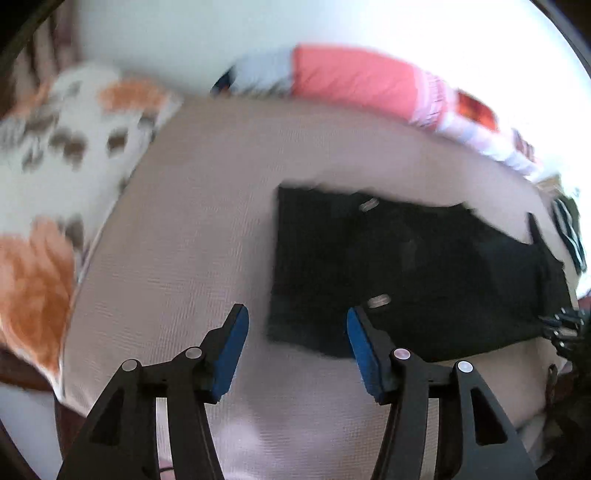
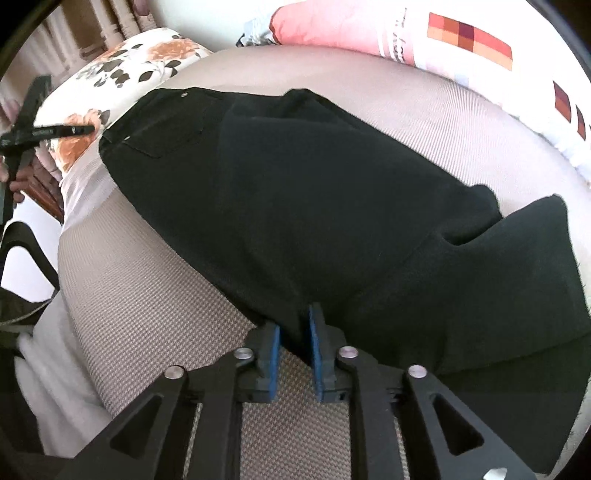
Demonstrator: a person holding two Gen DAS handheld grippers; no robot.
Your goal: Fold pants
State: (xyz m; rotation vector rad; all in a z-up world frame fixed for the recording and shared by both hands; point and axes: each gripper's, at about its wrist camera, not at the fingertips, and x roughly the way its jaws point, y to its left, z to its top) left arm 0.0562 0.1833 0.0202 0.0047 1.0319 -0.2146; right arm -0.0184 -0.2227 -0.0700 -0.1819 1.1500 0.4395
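**Black pants on the bed: soft cloth, grip at the edges**

On the beige textured bedcover (image 2: 140, 310) the black pants (image 2: 314, 192) lie flat and already doubled lengthwise, it seems, with the waistband toward the floral pillow (image 2: 122, 62) and the leg ends toward the right side of the right wrist view.

At the left, the left gripper (image 1: 297, 325) hangs above the bedcover with its jaws wide apart and nothing between the blue pads (image 1: 231, 350). In its view it is just beside the near corner of the pants, at the waistband end, where small metal rivets (image 1: 378, 300) show. The picture is blurred, so I cannot tell if one pad touches the cloth.

In the middle, the pocket seam and the long body of the pants look like a thick, denim-like cloth. I judge it soft and limp, moderately heavy, not slippery and not fragile. It will sag and drag if lifted from one point only.

At the right, the right gripper (image 2: 294, 330) has its jaws narrow and pinches the near long edge of the pants, in the lower leg part. One leg end (image 2: 532, 236) lies a little apart from the other.

The best places to hold are, in my judgement, the waistband corner and the hem, taking all layers together.

Behind the bed lies a pink pillow (image 2: 332, 26).
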